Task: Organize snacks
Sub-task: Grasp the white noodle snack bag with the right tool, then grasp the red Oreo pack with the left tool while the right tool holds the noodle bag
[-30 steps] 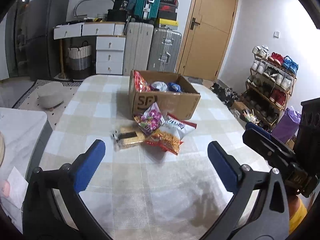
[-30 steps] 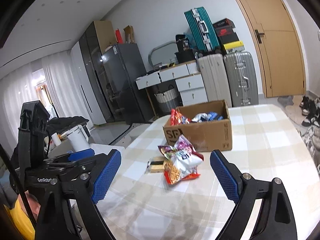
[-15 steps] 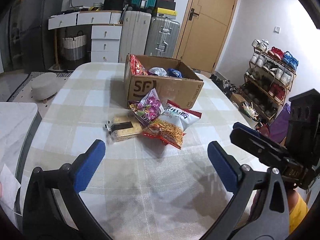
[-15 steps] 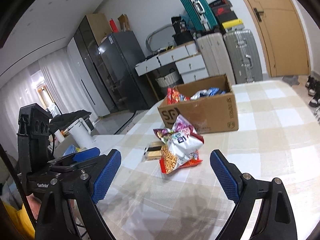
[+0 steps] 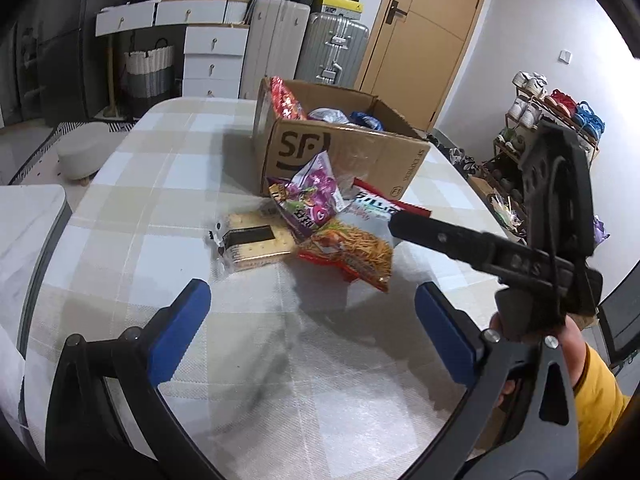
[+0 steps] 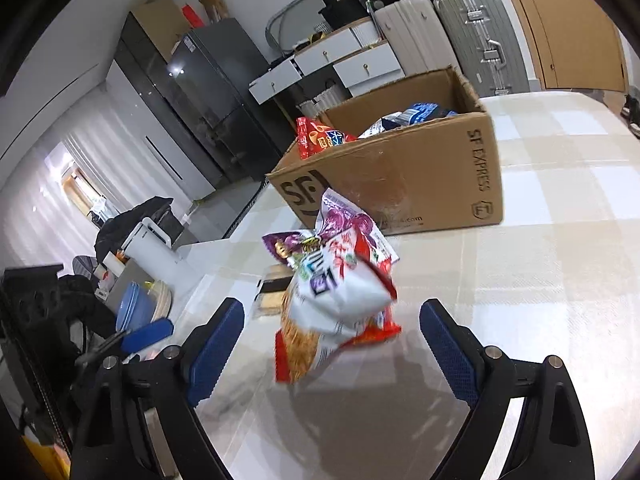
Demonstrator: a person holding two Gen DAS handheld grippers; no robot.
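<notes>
Three loose snacks lie in a pile on the checked table: a purple bag (image 5: 312, 200) (image 6: 348, 220), a red and white noodle-snack bag (image 5: 352, 252) (image 6: 336, 296) and a cracker pack (image 5: 252, 244) (image 6: 272, 292). Behind them stands an open cardboard box (image 5: 344, 160) (image 6: 400, 184) with more snack bags inside. My right gripper (image 6: 332, 332) is just short of the red and white bag, its jaws closing, pads not touching it. One of its fingers (image 5: 440, 236) reaches over that bag in the left wrist view. My left gripper (image 5: 312, 312) stands open and empty before the pile.
Suitcases (image 5: 336, 48), white drawers (image 5: 212, 52) and a wooden door (image 5: 420, 32) stand behind the table. A shoe rack (image 5: 552, 112) is at the right. A low side surface with stacked bowls (image 6: 140, 308) and a white jug (image 6: 156, 248) lies left of the table edge.
Both grippers have moved down and forward toward the snack pile, which now looks larger. The right gripper has swung in over the red and white bag and tilted.
</notes>
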